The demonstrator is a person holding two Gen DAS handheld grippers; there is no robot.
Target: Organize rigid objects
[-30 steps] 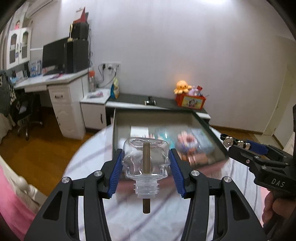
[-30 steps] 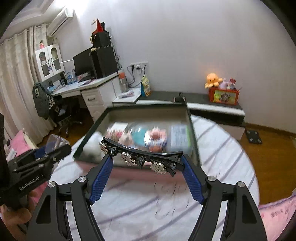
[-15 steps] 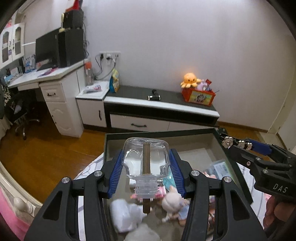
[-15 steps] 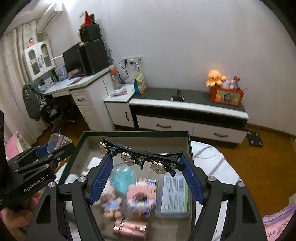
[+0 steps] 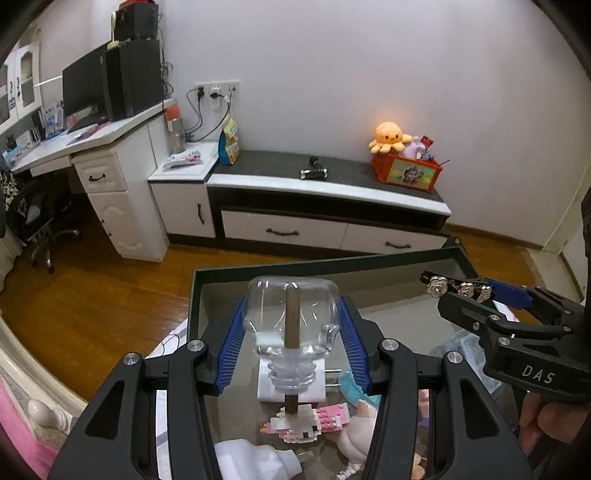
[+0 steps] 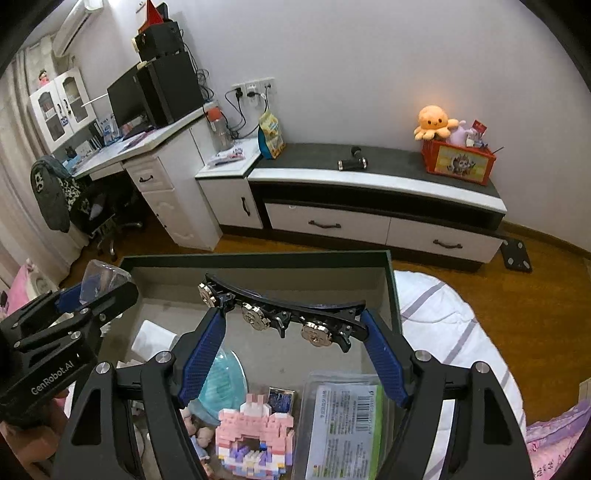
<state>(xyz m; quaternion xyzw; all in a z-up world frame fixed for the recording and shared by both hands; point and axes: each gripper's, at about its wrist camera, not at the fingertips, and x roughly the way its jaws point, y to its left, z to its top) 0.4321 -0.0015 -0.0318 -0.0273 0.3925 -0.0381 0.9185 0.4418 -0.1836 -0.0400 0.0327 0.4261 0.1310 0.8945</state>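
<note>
Two loads hang over the box [image 5: 195,295]: your left claw [image 5: 291,345] is opening around the bottle [image 5: 293,325], which may drop onto the toys below it; your right claw [image 6: 291,332] clenches the clip [image 6: 284,314] by its ends, and it could twist loose.

This is a bedroom in a home that doubles as a study. A white corner desk [image 6: 147,147] carries a black monitor [image 6: 125,99] and speakers, with an office chair [image 6: 99,218] draped in clothing pushed beside it, and a glass-fronted cabinet [image 6: 62,107] and an air conditioner [image 6: 77,18] sit by the curtained window. A low black-and-white drawer unit [image 6: 369,206] along the wall holds an orange plush octopus [image 6: 432,120] on a red toy crate [image 6: 458,160], the floor is wood, and striped bedding [image 6: 443,325] with pink fabric lies in the foreground.
</note>
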